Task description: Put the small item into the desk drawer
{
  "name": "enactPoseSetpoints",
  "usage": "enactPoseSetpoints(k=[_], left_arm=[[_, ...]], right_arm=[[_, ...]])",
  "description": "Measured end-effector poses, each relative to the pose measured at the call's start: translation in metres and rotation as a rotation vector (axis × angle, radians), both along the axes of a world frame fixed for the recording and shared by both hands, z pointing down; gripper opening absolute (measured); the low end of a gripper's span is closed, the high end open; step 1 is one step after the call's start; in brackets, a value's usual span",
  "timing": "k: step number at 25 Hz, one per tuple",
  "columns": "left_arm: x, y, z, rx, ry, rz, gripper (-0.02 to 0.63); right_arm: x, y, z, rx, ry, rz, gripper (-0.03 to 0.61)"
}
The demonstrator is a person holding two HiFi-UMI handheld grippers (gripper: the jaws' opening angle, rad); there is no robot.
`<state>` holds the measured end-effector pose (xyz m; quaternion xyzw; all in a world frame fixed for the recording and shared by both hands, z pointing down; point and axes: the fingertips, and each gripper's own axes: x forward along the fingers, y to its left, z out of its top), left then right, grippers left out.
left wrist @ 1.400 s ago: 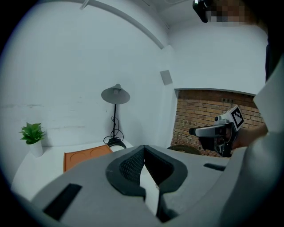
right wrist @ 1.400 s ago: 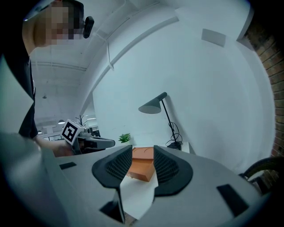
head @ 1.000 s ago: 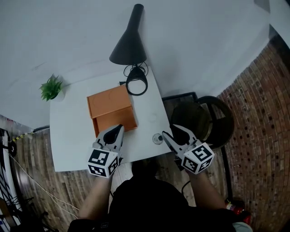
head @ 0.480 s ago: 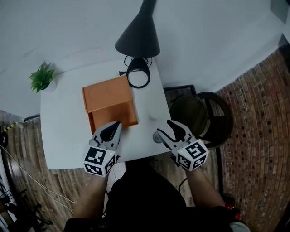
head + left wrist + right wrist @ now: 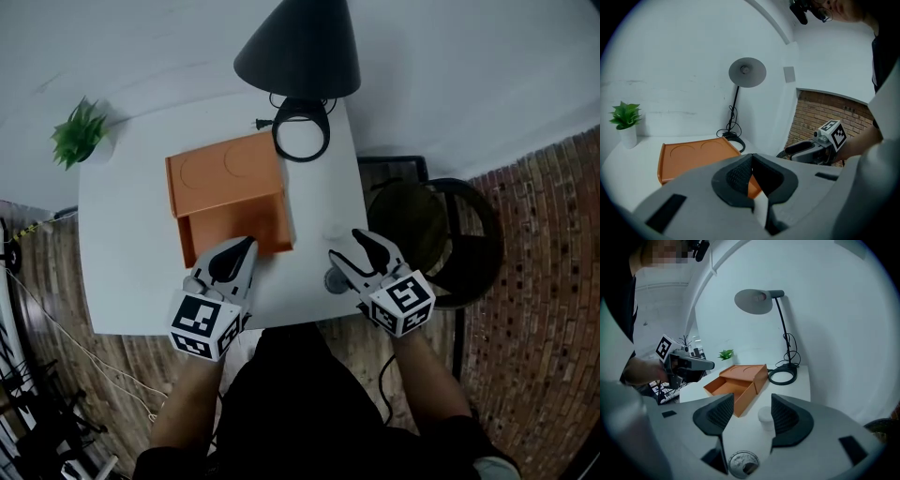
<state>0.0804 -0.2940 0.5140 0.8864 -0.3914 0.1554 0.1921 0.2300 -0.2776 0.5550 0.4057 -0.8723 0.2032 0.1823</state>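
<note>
Desk [image 5: 122,281]: it is carrying everything, white and flat, with the lamp [image 5: 300,47] standing at the far edge
Drawer unit [image 5: 225,178]: the orange box is sitting mid-desk, its drawer [image 5: 234,234] standing pulled out towards the person and looking empty
Left gripper [image 5: 246,244]: it is hovering at the drawer's front edge with its jaws pressed together on nothing
Right gripper [image 5: 344,244]: its jaws are opening wide, and the pads are not touching anything
Small item [image 5: 336,279]: the little white round pot is resting on the desk to the right of the drawer; in the right gripper view it [image 5: 765,417] is showing in the gap between the jaws, nearer the right-hand pad
Handling: it is looking light and stiff with a smooth wall, so it is likely to skid or tip if one pad arrives first
Where to hold: across the round side wall, low down, with both pads meeting it level
Change: the right jaws are standing wider than a second ago, the left gripper is staying shut by the drawer, and the lamp shade is filling more of the head view
</note>
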Motion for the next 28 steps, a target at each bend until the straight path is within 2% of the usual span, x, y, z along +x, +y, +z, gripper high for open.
enactPoseSetpoints(k=[8, 19, 28], left_arm=[[0.003, -0.008, 0.017, -0.025, -0.026, -0.006, 0.009], [0.000, 0.003, 0.032, -0.060, -0.036, -0.030, 0.009], [0.004, 0.011, 0.041, -0.078, -0.035, -0.016, 0.009]], right_arm=[[-0.002, -0.021, 0.035, 0.017, 0.075, -0.098, 0.244], [-0.015, -0.031, 0.065, 0.000, 0.111, -0.211, 0.259], [-0.007, -0.025, 0.079, -0.012, 0.176, -0.188, 0.259]])
